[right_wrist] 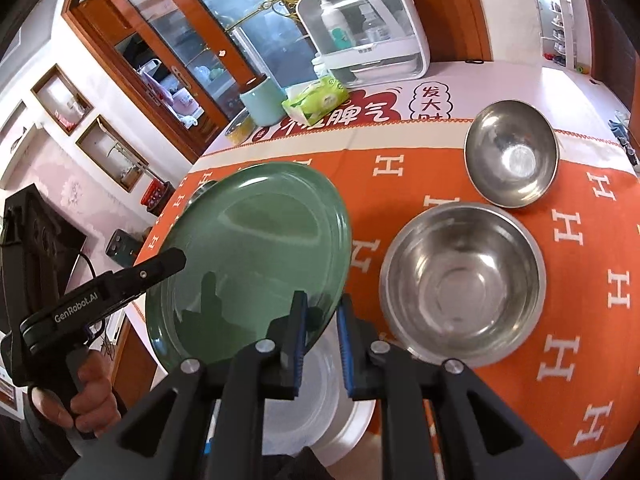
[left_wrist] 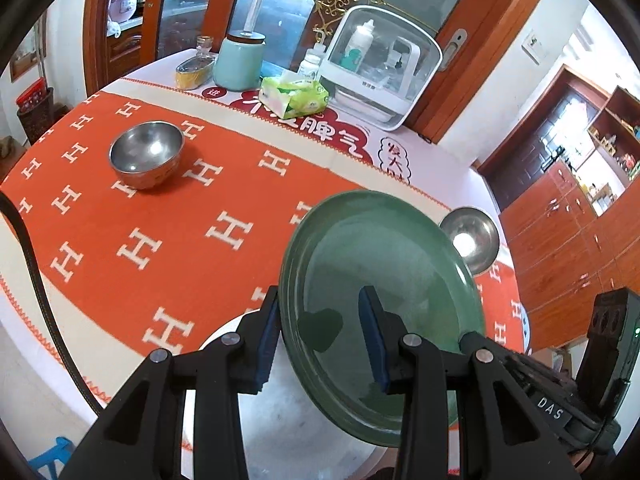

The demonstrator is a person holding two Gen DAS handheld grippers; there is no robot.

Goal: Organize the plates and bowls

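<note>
Right wrist view: both tongs, left (left_wrist: 320,336) and right (right_wrist: 322,336), clamp the green plate (right_wrist: 256,248) left of the bowls (right_wrist: 464,280).

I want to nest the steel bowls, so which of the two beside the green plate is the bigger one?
The bigger steel bowl is the one closer to the camera, right beside the green plate. The smaller steel bowl sits behind it, toward the white cabinet.
</note>
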